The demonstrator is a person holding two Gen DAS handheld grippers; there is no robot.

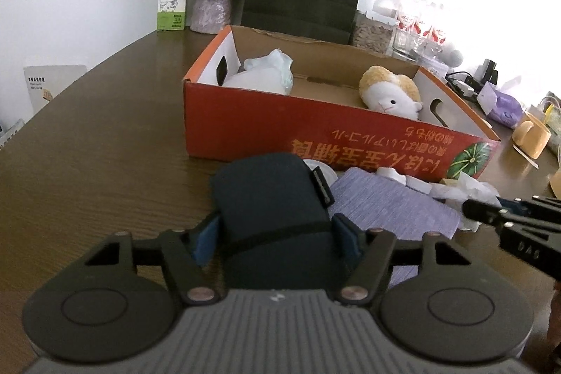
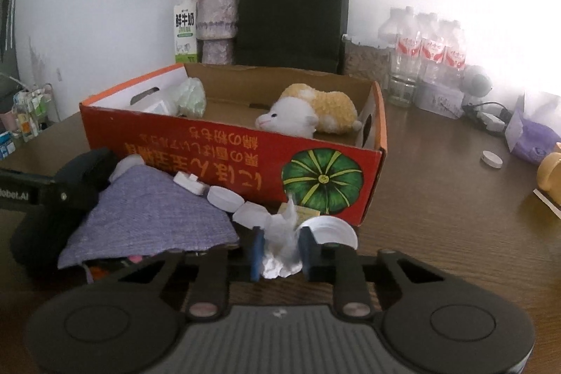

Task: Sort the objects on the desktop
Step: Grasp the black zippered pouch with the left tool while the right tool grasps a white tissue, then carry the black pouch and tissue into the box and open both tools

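Note:
My left gripper (image 1: 275, 233) is shut on a dark navy rolled pouch (image 1: 270, 198) in front of the red cardboard box (image 1: 315, 128). My right gripper (image 2: 280, 247) is shut on a crumpled white tissue (image 2: 282, 244) at the box's front right corner; the gripper also shows at the right of the left wrist view (image 1: 491, 212). A purple cloth (image 2: 154, 216) lies between the grippers, with white caps (image 2: 224, 197) beside it. In the box lie a yellow-white plush toy (image 2: 315, 114) and a white-green bundle (image 2: 189, 99).
Behind the box stand a milk carton (image 2: 185, 30), a vase of dried flowers (image 2: 215, 23), a black paper bag (image 2: 292, 13) and several water bottles (image 2: 431, 44). A white cap (image 2: 491, 159), a purple pack (image 2: 536, 139) and a yellow mug (image 2: 550, 174) sit at the right.

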